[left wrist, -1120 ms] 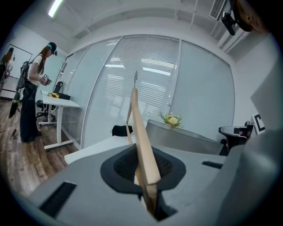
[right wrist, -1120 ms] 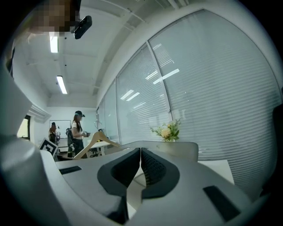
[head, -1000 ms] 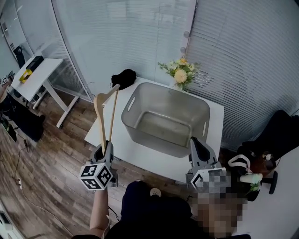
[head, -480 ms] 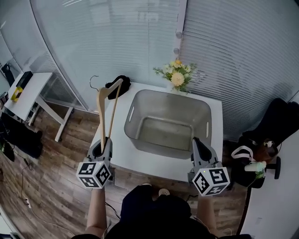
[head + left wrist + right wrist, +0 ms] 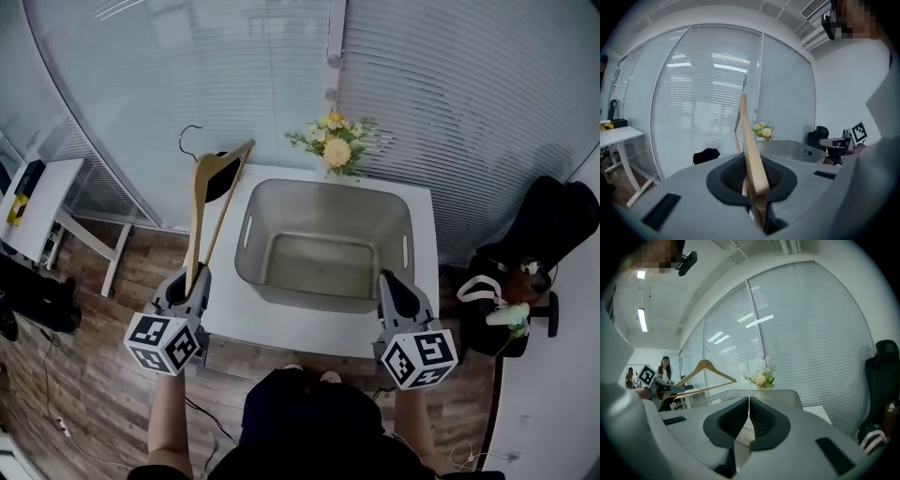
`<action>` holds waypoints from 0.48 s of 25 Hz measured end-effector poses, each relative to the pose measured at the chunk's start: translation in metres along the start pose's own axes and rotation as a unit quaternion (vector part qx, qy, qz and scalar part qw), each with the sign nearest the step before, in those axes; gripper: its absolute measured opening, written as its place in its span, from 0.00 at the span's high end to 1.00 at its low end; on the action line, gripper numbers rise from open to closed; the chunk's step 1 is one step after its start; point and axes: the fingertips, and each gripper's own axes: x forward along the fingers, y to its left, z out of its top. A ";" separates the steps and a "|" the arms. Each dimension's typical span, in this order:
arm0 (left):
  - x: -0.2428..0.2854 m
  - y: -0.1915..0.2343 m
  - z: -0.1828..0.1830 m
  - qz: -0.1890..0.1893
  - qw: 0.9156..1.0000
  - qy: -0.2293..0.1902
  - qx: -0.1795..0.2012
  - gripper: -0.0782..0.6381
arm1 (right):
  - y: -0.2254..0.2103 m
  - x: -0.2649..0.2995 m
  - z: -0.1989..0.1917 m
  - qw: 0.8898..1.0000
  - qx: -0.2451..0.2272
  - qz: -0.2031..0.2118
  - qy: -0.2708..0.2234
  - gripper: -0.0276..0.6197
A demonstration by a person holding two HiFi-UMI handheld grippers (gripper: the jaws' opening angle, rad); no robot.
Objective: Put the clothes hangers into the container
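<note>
A wooden clothes hanger (image 5: 208,202) with a metal hook stands upright in the air at the table's left edge, and my left gripper (image 5: 187,286) is shut on its lower end. In the left gripper view the hanger (image 5: 750,150) rises straight out of the closed left gripper (image 5: 757,206). The grey plastic container (image 5: 281,211) sits empty in the middle of the white table (image 5: 281,323), to the right of the hanger. My right gripper (image 5: 397,292) hovers at the container's near right corner. In the right gripper view the right gripper (image 5: 749,401) is shut with nothing in it.
A vase of flowers (image 5: 333,150) stands behind the container by the blinds. A black bundle (image 5: 221,178) lies at the table's far left corner. A black chair with a bag (image 5: 534,253) is to the right, and a small white desk (image 5: 37,192) to the far left on the wooden floor.
The left gripper has drifted a little left with the hanger, whose top now leans right and shows its hook. The right gripper has hardly moved. The head view has shifted.
</note>
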 end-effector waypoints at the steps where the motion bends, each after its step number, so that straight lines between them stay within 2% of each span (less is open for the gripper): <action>1: 0.000 0.000 0.005 -0.005 1.000 0.000 0.001 0.84 | 0.000 -0.001 0.000 1.000 -0.002 -0.001 0.000 0.91; 6: -0.003 -0.010 0.031 -0.037 0.999 -0.010 0.005 0.84 | -0.010 -0.002 -0.006 1.000 -0.003 -0.006 0.006 0.91; 12: -0.021 -0.035 0.046 -0.108 0.994 0.003 -0.014 0.84 | -0.012 0.000 -0.003 1.000 -0.002 -0.002 0.003 0.91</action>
